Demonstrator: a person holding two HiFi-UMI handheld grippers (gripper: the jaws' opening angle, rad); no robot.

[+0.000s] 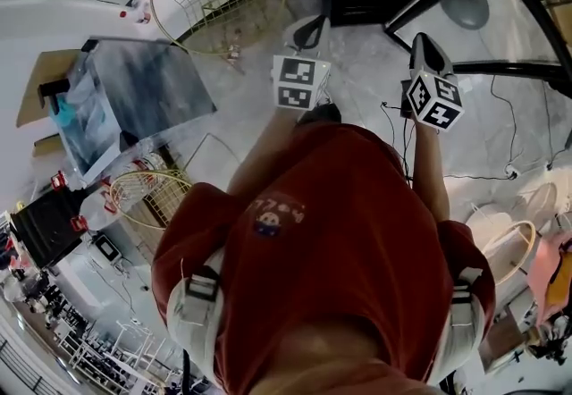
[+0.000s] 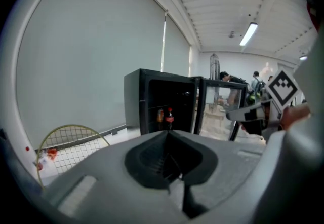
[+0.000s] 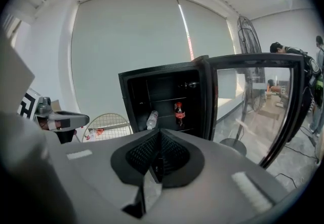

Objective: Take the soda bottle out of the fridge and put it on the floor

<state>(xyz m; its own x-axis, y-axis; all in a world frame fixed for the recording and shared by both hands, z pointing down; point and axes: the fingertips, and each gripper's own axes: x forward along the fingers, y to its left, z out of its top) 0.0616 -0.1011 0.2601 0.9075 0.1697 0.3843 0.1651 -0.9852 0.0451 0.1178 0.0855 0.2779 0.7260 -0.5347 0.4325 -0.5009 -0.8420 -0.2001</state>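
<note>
The person stands facing the fridge (image 3: 152, 91), whose glass door (image 3: 253, 101) is swung wide open to the right.

The soda bottle (image 3: 178, 114), red cap and red label, stands upright on a middle shelf inside the fridge. A clear bottle (image 3: 152, 119) lies tilted to its left on the same shelf, apart from it.

Left gripper (image 2: 166, 133): jaws closed tip to tip, nothing between them. In the left gripper view the soda bottle shows just above the tips, but it is well beyond them, inside the fridge.

Right gripper (image 3: 158, 132): jaws fully closed, holding nothing. In the right gripper view the soda bottle appears above and slightly right of the tips, again far off.

Both grippers are held out side by side over the pale floor (image 1: 366, 80), aimed at the fridge. Neither touches the bottle.
</note>
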